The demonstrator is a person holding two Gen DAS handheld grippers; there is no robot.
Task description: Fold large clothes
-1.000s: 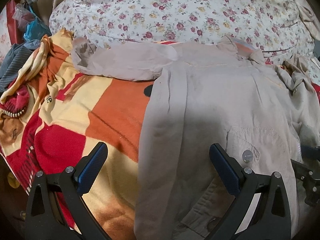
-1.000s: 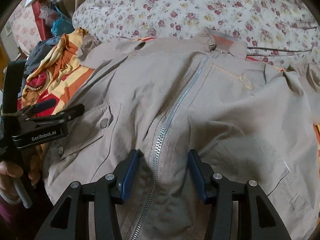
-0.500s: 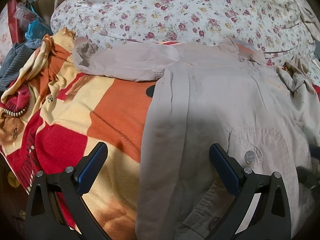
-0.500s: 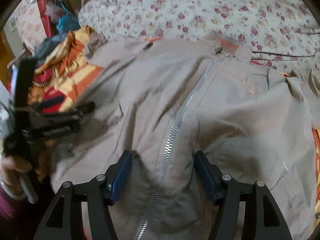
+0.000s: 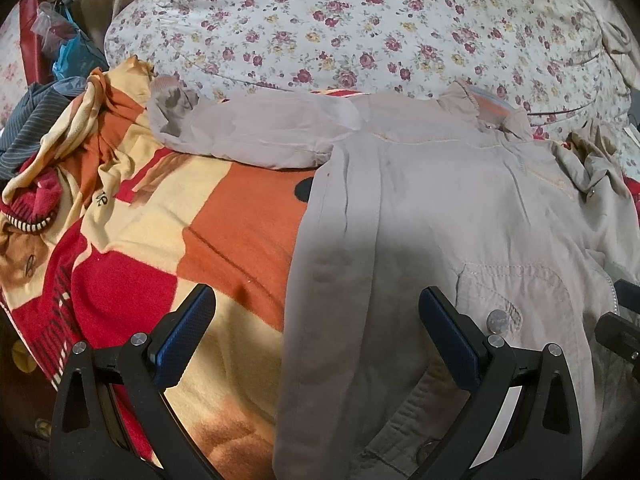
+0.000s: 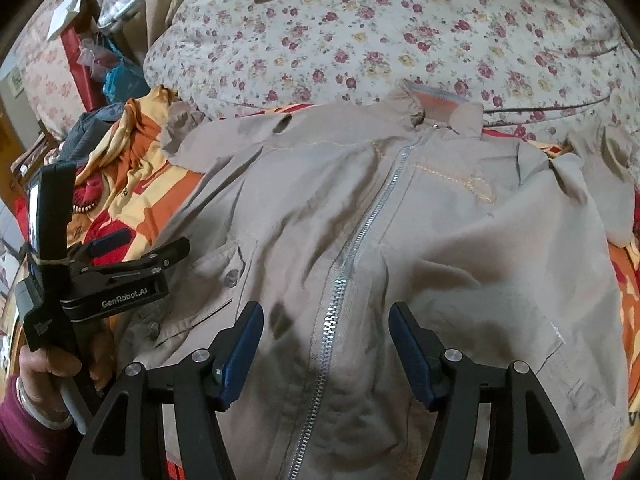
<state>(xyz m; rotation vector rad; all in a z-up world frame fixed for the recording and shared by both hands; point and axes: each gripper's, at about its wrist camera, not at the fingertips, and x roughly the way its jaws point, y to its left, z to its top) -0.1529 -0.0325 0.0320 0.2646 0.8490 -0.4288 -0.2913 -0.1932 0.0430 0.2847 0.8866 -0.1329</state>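
You have one beige zip jacket [image 6: 400, 248] lying front-up on the red, orange and cream blanket [image 5: 224, 240], collar far by the floral duvet [image 6: 360, 40], hem near you, so its long axis runs near to far. One sleeve [image 5: 256, 136] stretches left; the other looks bunched at the right. Your right gripper [image 6: 326, 350], jaws just opening, straddles the zipper [image 6: 344, 280] without pinching. Your left gripper [image 5: 316, 336] stands spread over the jacket's left edge.

Black gripper [image 6: 326, 344] frames with blue-padded fingers [image 6: 242, 350], silver screws, "GenRobot.AI" lettering and a magenta sleeve [image 6: 28, 436] were seen.
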